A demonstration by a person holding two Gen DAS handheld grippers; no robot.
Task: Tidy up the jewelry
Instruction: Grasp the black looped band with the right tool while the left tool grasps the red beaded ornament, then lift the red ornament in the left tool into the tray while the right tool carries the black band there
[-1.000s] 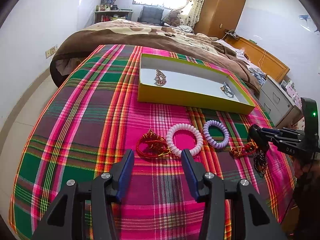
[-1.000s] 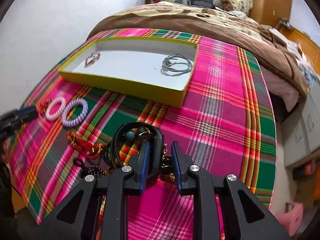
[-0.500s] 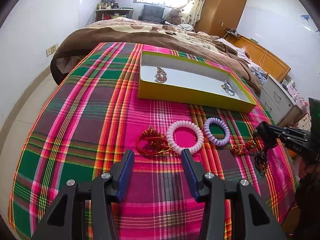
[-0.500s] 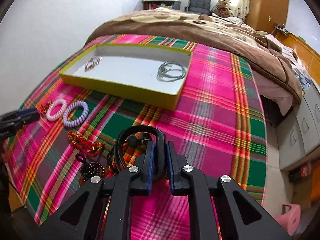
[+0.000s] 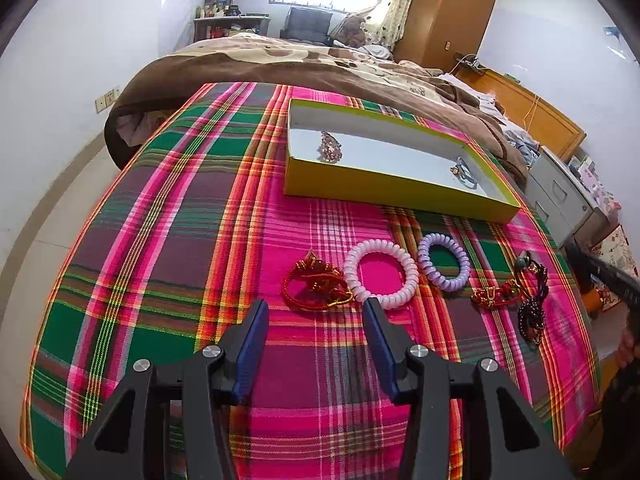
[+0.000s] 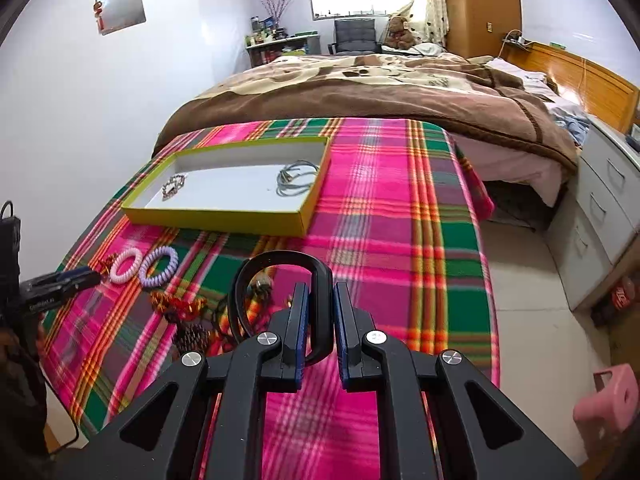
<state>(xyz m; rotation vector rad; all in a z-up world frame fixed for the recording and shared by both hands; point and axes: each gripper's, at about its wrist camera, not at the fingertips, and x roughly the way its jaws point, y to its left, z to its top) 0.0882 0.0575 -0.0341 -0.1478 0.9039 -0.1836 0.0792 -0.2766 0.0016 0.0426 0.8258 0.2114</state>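
Note:
My right gripper [image 6: 321, 287] is shut on one side of a black bangle [image 6: 280, 258], held a little above the plaid cloth [image 6: 384, 208]. Under it lie red-gold cord pieces [image 6: 178, 303] and a dark bead bracelet [image 6: 192, 336]. My left gripper [image 5: 315, 304] stands open, low over the cloth and just short of a red cord bracelet [image 5: 314, 286] and a pink coil band [image 5: 380, 274]. A purple coil band [image 5: 444, 266] lies to their right. The yellow-green box [image 5: 392, 194] further back holds a beaded piece [image 5: 330, 147] and a grey cord bracelet [image 5: 464, 170].
A bed with a brown blanket [image 6: 360, 92] stands behind the cloth-covered table. Grey drawers [image 6: 604, 208] are at the right, with a pink stool [image 6: 612, 396] on the floor. The cloth drops off at its right edge [image 6: 486, 280].
The right gripper closed on the black bangle, lifted it off the pile and drew back from the cloth. The left gripper stayed where it was, open.

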